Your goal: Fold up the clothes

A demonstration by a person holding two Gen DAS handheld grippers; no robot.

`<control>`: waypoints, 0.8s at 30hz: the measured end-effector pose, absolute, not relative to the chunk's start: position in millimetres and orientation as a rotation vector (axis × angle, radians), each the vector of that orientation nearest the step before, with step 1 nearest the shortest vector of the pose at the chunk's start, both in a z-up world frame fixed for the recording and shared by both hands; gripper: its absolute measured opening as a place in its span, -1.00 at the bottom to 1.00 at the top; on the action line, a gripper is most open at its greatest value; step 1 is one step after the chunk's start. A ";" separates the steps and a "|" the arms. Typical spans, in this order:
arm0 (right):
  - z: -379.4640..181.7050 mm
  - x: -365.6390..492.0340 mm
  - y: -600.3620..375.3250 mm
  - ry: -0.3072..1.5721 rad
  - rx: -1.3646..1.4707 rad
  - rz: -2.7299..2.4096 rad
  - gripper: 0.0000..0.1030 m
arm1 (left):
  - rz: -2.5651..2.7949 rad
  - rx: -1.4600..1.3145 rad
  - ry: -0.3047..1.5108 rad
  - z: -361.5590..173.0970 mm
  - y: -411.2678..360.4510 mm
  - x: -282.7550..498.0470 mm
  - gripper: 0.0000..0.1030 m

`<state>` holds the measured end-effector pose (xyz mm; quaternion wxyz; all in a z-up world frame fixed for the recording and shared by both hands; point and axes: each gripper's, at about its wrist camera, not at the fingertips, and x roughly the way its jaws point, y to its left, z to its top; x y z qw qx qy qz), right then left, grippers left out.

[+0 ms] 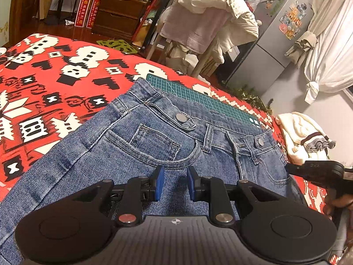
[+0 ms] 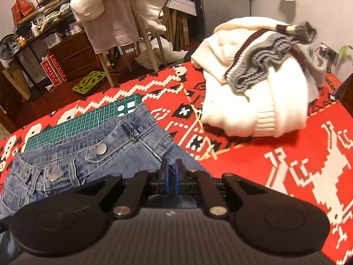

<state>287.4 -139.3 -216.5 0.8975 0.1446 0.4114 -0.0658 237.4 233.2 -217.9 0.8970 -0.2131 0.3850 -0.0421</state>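
Left gripper (image 1: 175,182): blue pads apart — over blue denim jeans (image 1: 136,145)
Right gripper (image 2: 171,176): pads nearly together — grip unclear

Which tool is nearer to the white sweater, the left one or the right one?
Right. The right tool is at the jeans' edge on the side of the white sweater. The left tool is over the jeans' front pocket, farther away.

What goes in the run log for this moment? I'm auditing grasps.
left gripper: open over jeans | right gripper: nearly closed, grip unclear | sweater: piled aside
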 end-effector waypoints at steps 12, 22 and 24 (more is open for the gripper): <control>-220.2 272.2 -174.9 0.959 0.398 -0.180 -0.91 | -0.087 -0.451 0.799 -218.3 233.9 237.5 -0.58; -216.2 209.7 -204.3 1.050 0.464 -0.236 -0.81 | -0.083 -0.464 0.808 -217.3 234.3 236.2 -0.58; -212.7 211.3 -204.7 1.027 0.488 -0.225 -0.81 | -0.083 -0.464 0.808 -217.2 234.2 235.9 -0.58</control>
